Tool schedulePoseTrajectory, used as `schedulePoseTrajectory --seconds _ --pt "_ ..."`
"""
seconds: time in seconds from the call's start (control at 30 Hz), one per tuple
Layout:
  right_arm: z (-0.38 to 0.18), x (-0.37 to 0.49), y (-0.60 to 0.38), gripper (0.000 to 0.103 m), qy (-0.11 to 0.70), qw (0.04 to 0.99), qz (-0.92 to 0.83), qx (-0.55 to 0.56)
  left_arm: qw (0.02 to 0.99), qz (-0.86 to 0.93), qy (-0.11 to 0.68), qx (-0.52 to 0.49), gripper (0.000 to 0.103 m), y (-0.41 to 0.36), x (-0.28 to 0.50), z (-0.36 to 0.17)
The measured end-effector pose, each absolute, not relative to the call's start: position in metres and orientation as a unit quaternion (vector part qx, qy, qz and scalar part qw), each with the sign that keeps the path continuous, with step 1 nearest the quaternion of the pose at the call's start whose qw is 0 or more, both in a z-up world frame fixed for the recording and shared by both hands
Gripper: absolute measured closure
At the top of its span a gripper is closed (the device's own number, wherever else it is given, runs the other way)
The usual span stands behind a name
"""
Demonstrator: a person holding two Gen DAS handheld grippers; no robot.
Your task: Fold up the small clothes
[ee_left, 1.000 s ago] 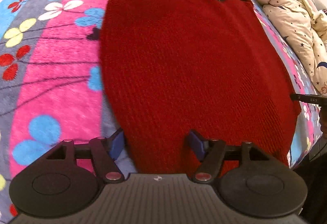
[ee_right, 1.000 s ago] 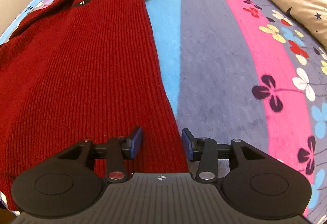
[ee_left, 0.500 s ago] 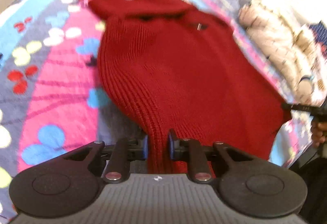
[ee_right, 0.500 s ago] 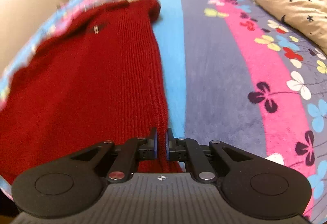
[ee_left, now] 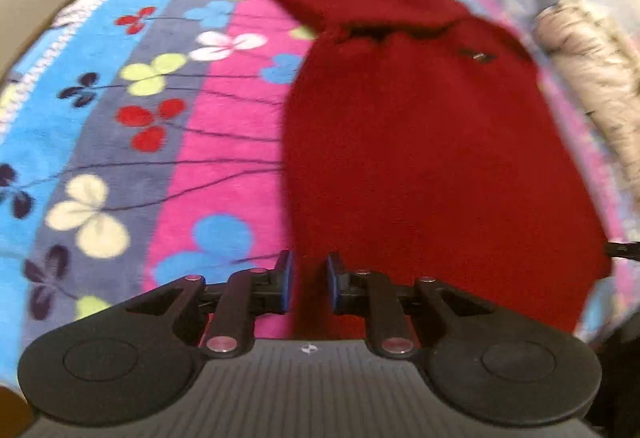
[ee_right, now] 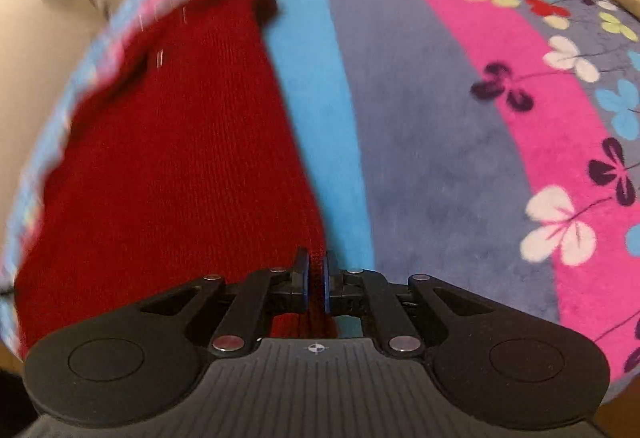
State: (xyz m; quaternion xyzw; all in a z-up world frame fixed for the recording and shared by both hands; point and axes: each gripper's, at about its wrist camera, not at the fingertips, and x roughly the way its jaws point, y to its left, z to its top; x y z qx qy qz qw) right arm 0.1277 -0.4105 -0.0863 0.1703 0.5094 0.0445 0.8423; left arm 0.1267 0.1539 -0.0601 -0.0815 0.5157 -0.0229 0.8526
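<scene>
Right wrist view: the right gripper (ee_right: 316,274) is pinching the near right hem corner of the red sweater (ee_right: 180,166) lying on the floral blanket (ee_right: 440,142), while the left gripper (ee_left: 308,284) is clamping the near left corner, presumably for folding the hem toward the far collar.
</scene>
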Motion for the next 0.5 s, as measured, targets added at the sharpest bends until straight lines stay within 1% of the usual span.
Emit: schedulePoseTrajectory --seconds 0.03,0.07,0.13,0.17,0.3,0.37,0.43,0.5 --pt "-0.089 0.130 -0.404 0.094 0.521 0.839 0.043 0.155 0.851 -0.014 0.517 -0.086 0.073 0.155 0.132 -0.063" --pt "-0.090 0.132 -0.398 0.089 0.525 0.839 0.035 0.136 0.851 -0.009 0.516 -0.094 0.069 0.155 0.130 -0.063" --pt "-0.090 0.132 -0.393 0.086 0.523 0.842 0.030 0.125 0.850 -0.007 0.515 -0.109 0.068 0.157 0.134 -0.064" --pt "-0.090 0.132 -0.393 0.081 0.523 0.842 0.032 0.128 0.849 -0.009 0.517 -0.110 0.068 0.161 0.129 -0.063" --pt "-0.097 0.134 -0.387 0.081 0.538 0.838 0.036 0.087 0.835 0.005 0.547 -0.053 0.068 0.153 0.131 -0.077" --pt "-0.099 0.134 -0.383 0.081 0.538 0.839 0.037 0.069 0.840 0.012 0.542 -0.033 0.068 0.150 0.131 -0.078" --pt "-0.094 0.132 -0.384 0.081 0.527 0.846 0.034 0.069 0.858 0.024 0.512 -0.023 0.067 0.147 0.129 -0.069" --pt "-0.083 0.128 -0.391 0.080 0.492 0.868 0.018 0.070 0.878 0.023 0.478 -0.036 0.057 0.148 0.126 -0.057"
